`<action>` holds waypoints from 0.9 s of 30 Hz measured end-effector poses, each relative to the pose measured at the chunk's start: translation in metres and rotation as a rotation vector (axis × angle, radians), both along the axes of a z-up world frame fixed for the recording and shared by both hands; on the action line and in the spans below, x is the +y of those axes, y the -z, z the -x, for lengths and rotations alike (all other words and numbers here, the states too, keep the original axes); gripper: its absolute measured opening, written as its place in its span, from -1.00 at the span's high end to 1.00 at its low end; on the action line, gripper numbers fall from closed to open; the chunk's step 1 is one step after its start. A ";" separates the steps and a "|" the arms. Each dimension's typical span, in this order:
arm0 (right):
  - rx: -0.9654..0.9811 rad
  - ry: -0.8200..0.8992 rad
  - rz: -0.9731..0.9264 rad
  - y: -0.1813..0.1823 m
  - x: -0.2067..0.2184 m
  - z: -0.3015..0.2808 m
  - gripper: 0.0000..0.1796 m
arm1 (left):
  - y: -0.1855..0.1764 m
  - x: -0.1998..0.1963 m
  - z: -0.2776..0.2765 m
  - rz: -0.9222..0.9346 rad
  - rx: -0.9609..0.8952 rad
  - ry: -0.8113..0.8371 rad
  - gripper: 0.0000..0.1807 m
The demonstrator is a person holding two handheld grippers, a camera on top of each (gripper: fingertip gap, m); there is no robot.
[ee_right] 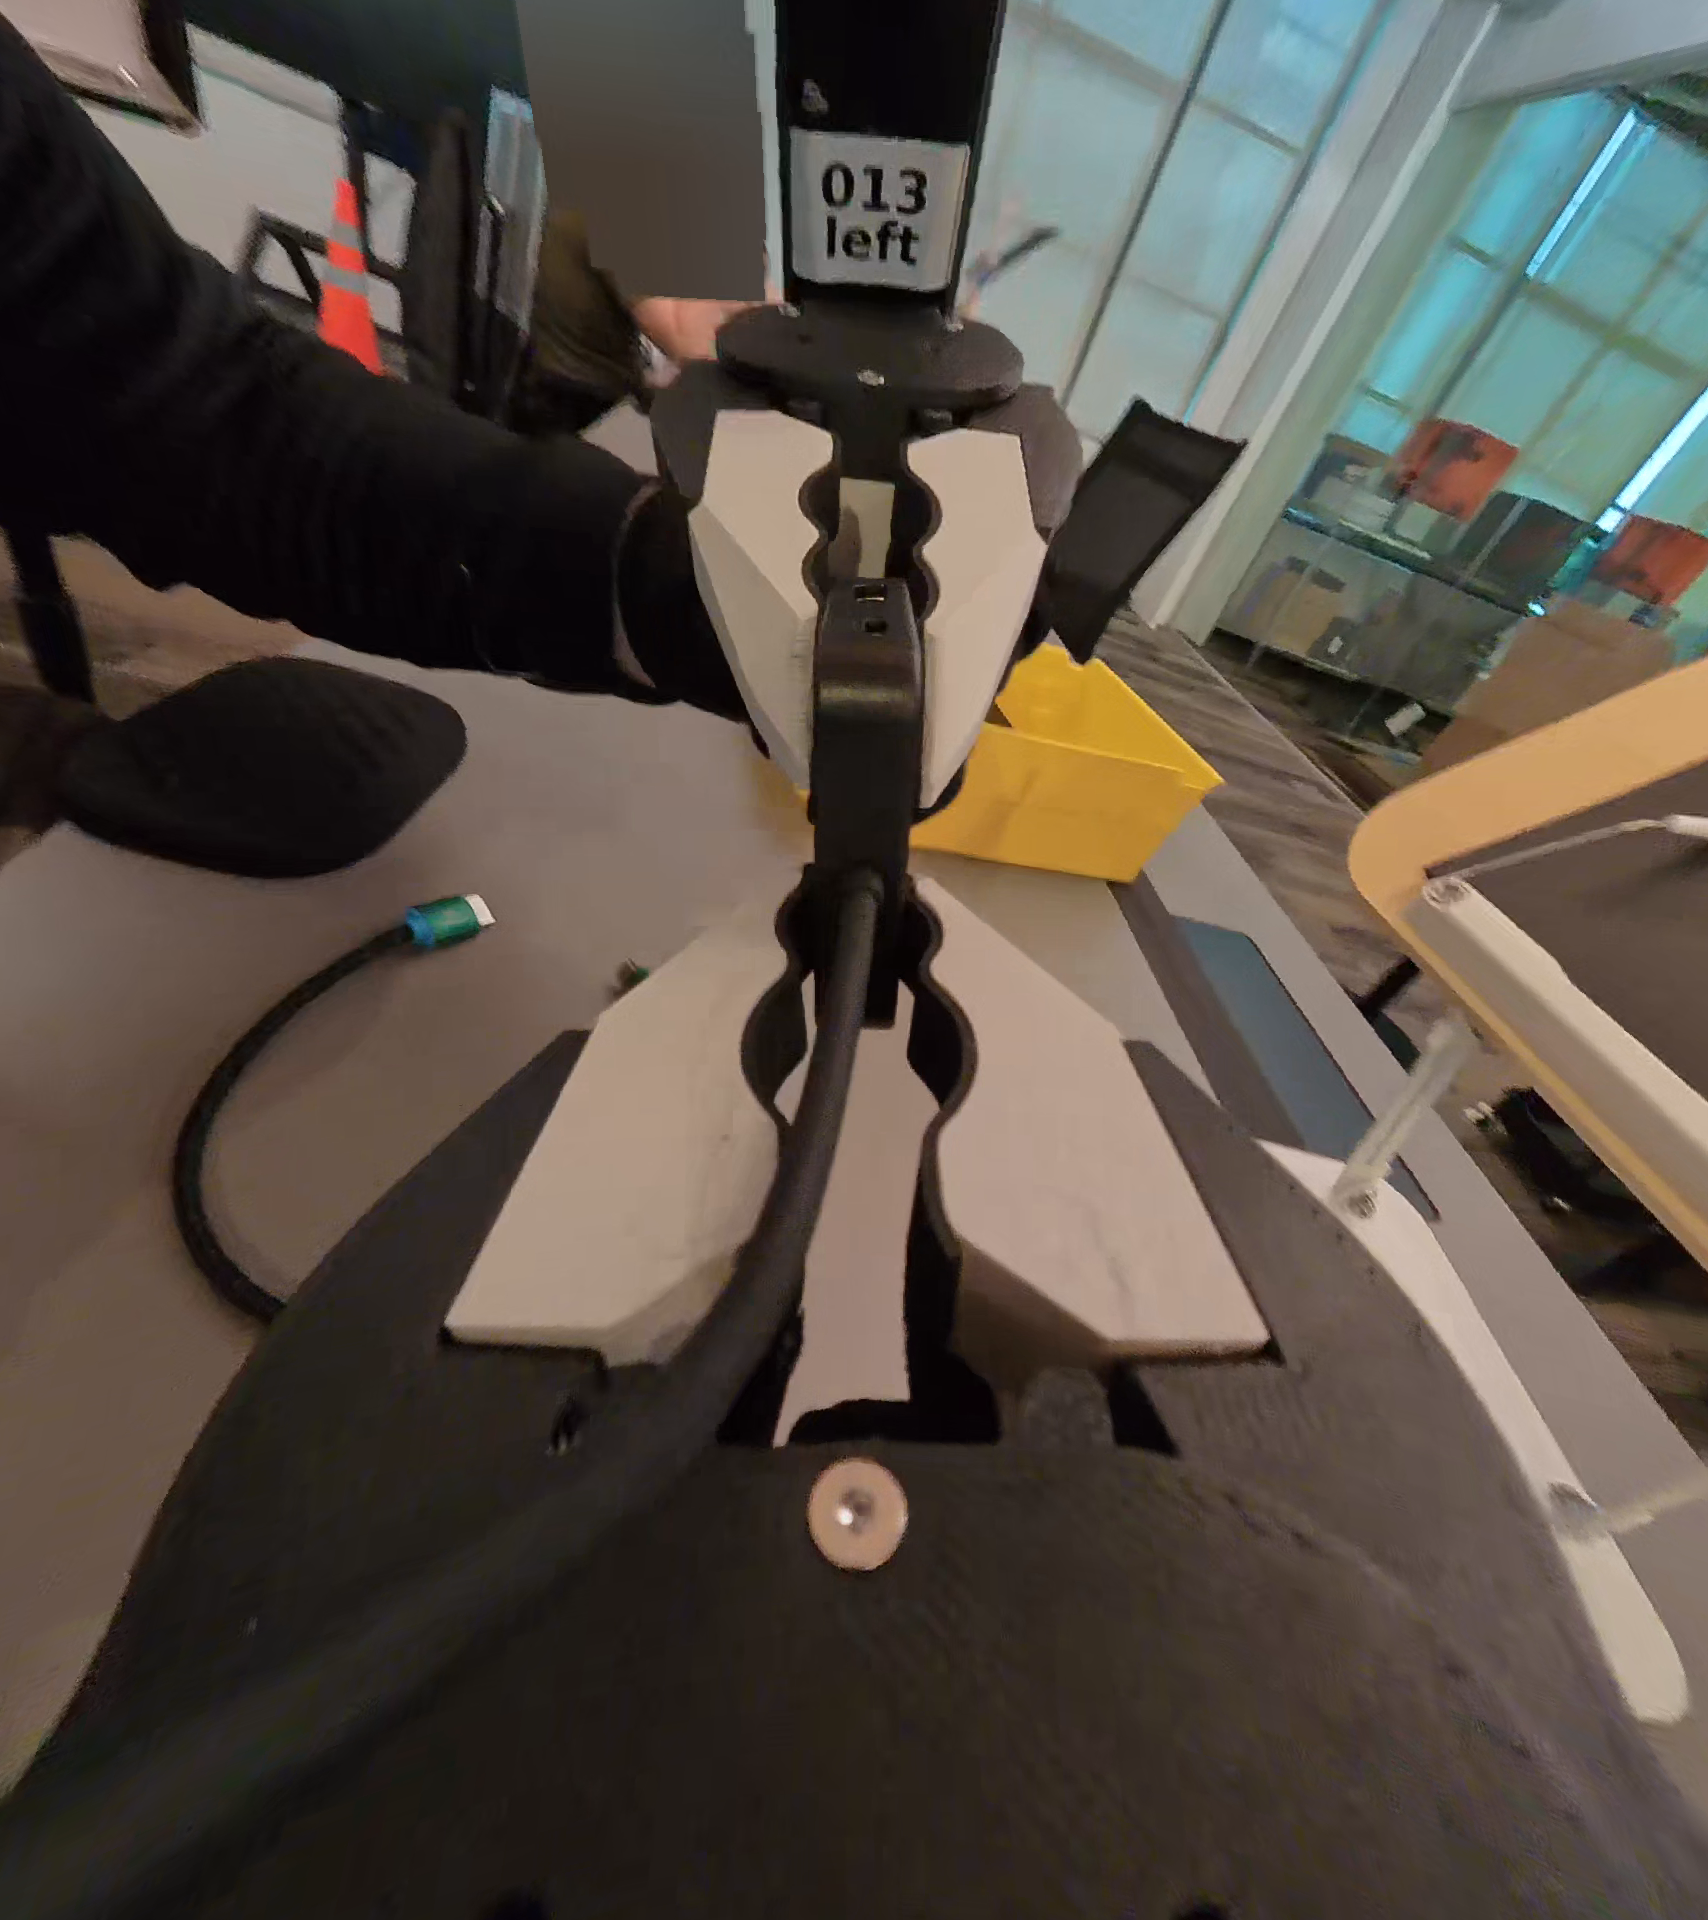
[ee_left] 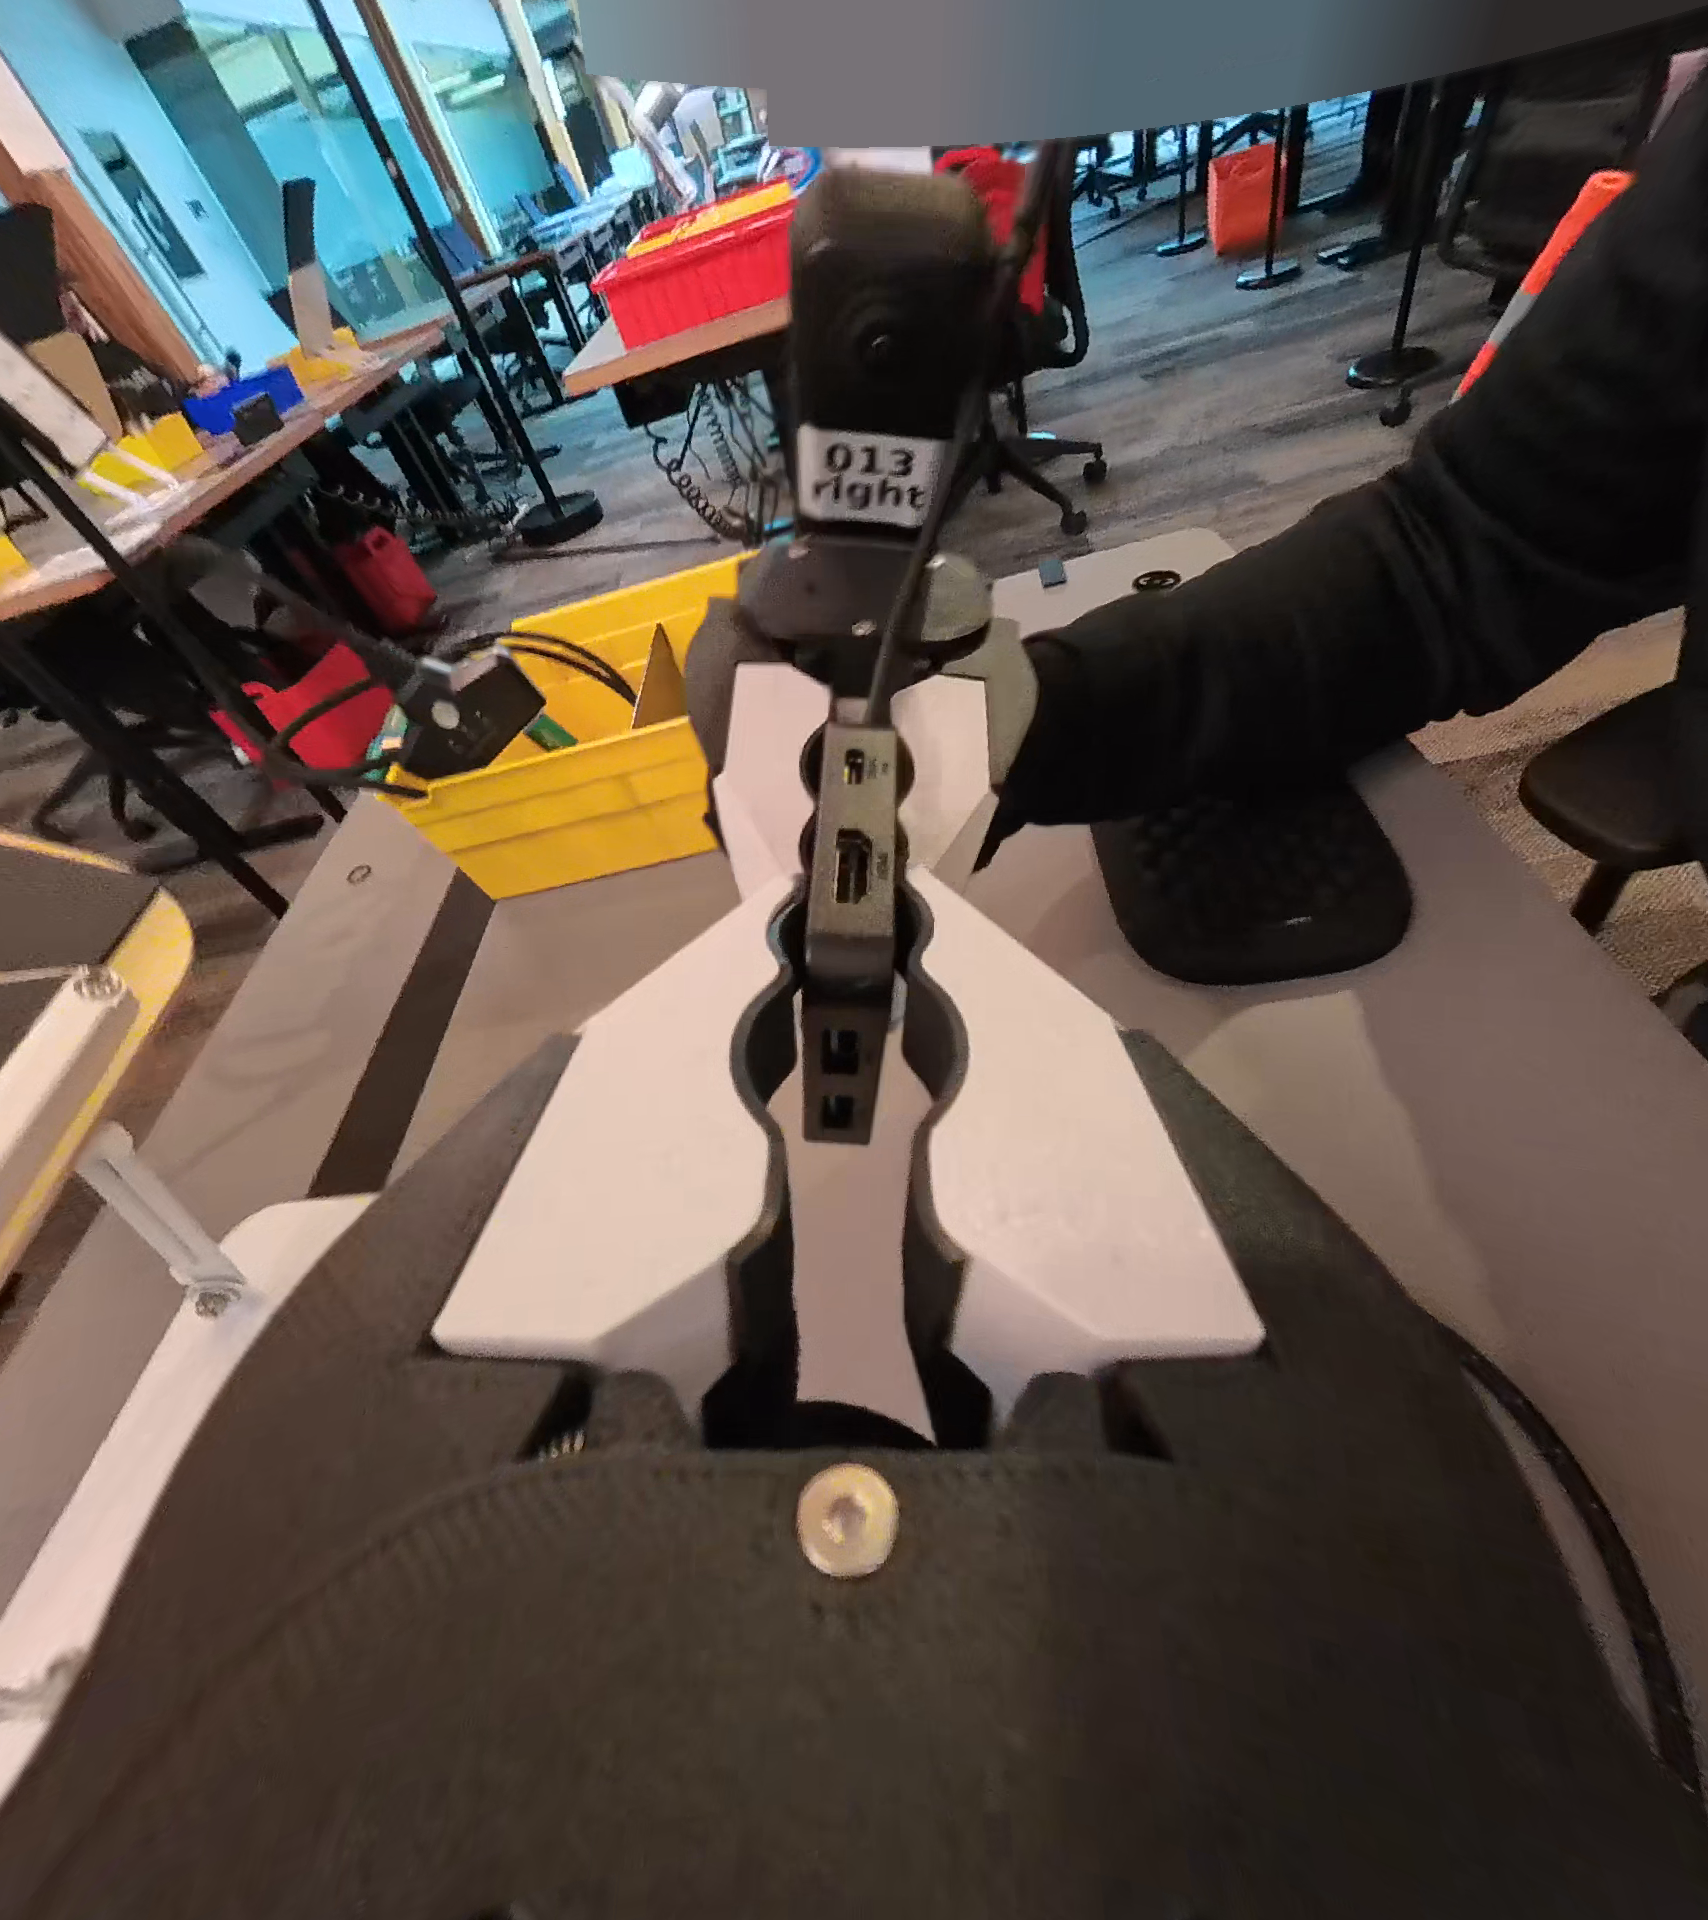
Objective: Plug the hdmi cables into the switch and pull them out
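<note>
Two tongs, tip to tip above the grey table (ee_right: 569,790): left tongs (ee_left: 845,1023) clamp the small black box-shaped switch (ee_left: 848,883); right tongs (ee_right: 855,966) pinch the black braided HDMI cable (ee_right: 819,1081) at 12 o'clock. Step judged: plug meeting switch; next, straight axial travel.

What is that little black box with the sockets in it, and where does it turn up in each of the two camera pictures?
Left wrist view: the switch sits at centre, clamped between the left hand-held gripper's white fingertips, sockets facing up.
Right wrist view: the switch is upper centre, end-on, with the black cable running back from it through the right hand-held gripper.
Shared landmark: the yellow bin on the grey table.
</note>
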State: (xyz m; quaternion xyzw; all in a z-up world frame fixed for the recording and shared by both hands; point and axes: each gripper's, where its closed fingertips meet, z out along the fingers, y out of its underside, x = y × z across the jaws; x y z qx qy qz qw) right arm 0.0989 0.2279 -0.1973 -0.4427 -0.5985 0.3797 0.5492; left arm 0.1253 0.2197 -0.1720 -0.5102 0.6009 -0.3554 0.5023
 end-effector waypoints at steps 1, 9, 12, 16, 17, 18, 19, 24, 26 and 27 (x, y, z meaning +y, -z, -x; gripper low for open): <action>-0.013 0.036 -0.021 0.002 0.005 -0.001 0.87 | 0.002 0.004 0.001 0.025 0.006 -0.018 0.85; -0.390 0.363 -0.239 0.047 0.058 -0.031 0.87 | 0.030 0.043 0.007 -0.219 0.240 -0.281 0.60; -0.470 0.379 -0.288 0.056 0.057 -0.032 0.87 | 0.053 0.045 -0.001 -0.348 0.405 -0.309 0.63; -0.544 0.383 -0.330 0.066 0.053 -0.032 0.87 | 0.071 0.046 -0.005 -0.340 0.466 -0.305 0.85; -0.541 0.377 -0.325 0.067 0.051 -0.032 0.87 | 0.072 0.044 -0.005 -0.340 0.461 -0.289 0.85; -0.525 0.368 -0.312 0.066 0.048 -0.031 0.87 | 0.072 0.042 -0.005 -0.343 0.461 -0.274 0.86; -0.509 0.348 -0.293 0.066 0.045 -0.031 0.86 | 0.072 0.039 -0.005 -0.340 0.457 -0.260 0.87; -0.559 0.283 -0.206 0.078 0.046 -0.053 0.53 | 0.064 0.040 0.002 -0.405 0.445 -0.270 0.87; -0.641 0.311 -0.166 0.090 0.059 -0.075 0.41 | 0.056 0.042 0.006 -0.452 0.442 -0.281 0.87; -0.682 0.335 -0.152 0.095 0.066 -0.087 0.35 | 0.054 0.044 0.009 -0.484 0.451 -0.291 0.87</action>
